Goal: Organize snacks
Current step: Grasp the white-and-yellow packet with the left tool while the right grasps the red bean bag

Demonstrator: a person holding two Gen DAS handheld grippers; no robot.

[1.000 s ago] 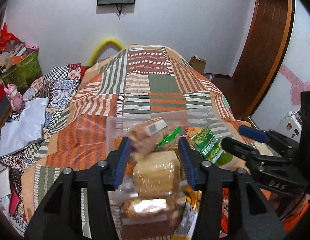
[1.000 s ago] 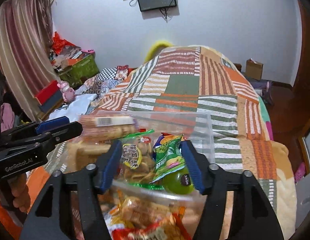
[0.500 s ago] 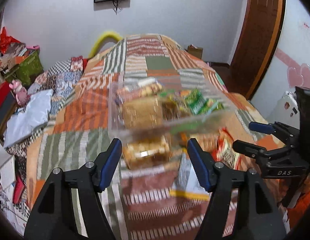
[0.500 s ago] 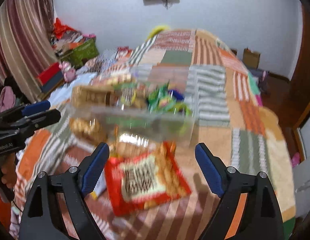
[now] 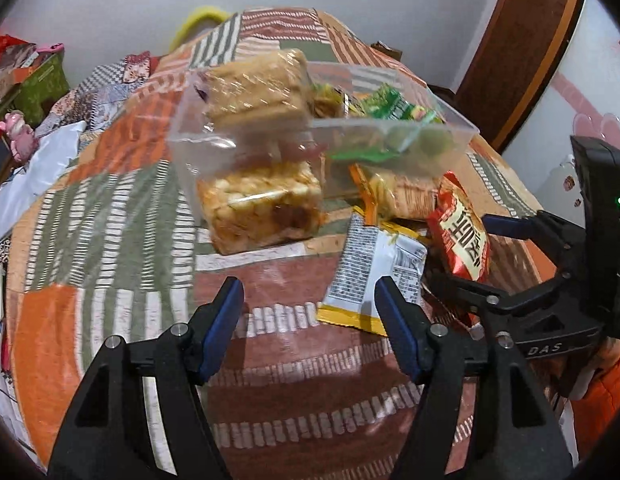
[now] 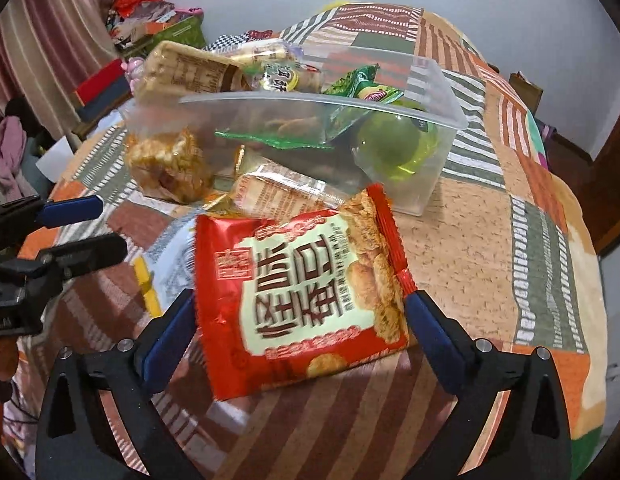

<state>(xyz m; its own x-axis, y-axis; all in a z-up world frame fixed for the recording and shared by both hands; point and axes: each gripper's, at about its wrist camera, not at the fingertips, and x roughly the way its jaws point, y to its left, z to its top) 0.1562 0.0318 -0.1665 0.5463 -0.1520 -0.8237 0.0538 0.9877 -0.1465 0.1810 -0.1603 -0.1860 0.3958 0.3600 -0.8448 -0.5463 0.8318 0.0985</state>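
- The patchwork quilt was soft and uneven, so I judged that anything set or pressed on it could tilt or slide rather than sit firm.
- The clear plastic bin stood on the quilt beyond both grippers, already piled above its rim; a tan wafer pack rode on its left end and looked likely to tumble out if the bin were bumped.
- The red rice-cracker bag lay flat on the quilt outside the bin. The right gripper had just been opening, and its jaws stood wide, with the bag between them, but not pressing on it. Closing across such a broad, puffy bag could buckle it, crush the crackers, or squirt it out of the pads.
- The clear pack of puffed-rice cake leaned against the bin's near wall, and a crinkly orange-edged pack was partly tucked under the red bag; lifting the bag might drag that one along.
- The yellow-and-white sachet lay face down, just ahead of the left gripper, whose jaws were part open and empty, one pad near the sachet's corner. A thin, flat sachet on soft cloth could slip under the pads, or a fold of quilt be pinched with it.
- The two grippers worked close together over the same pile, so a clash seemed possible.
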